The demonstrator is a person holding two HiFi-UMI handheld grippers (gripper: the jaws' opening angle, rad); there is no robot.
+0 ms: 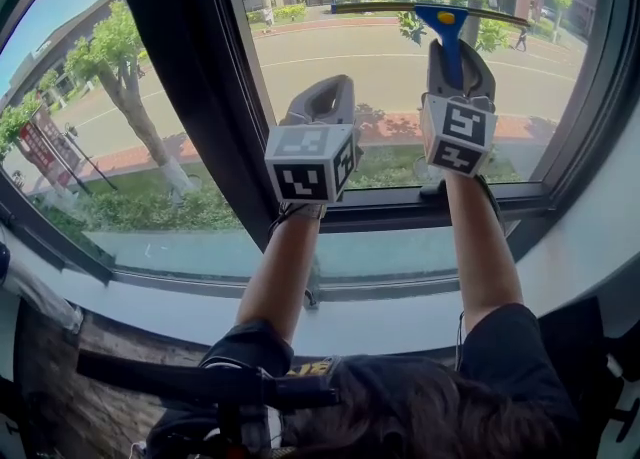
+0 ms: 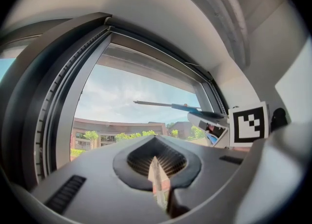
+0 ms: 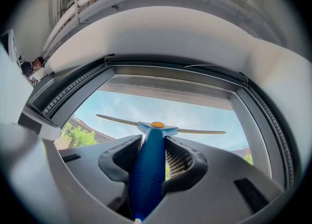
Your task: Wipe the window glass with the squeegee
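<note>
Right hand-held gripper clamped on squeegee at window glass; left hand-held gripper closed, empty.

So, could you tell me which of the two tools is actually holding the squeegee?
The right tool: its jaws are clamped on the blue handle of the squeegee. The left tool has its jaws together with nothing between them.

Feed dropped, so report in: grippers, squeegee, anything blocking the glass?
Right gripper shut on squeegee handle, blade high up by the window glass. Left gripper shut, empty. Nothing blocking.
</note>
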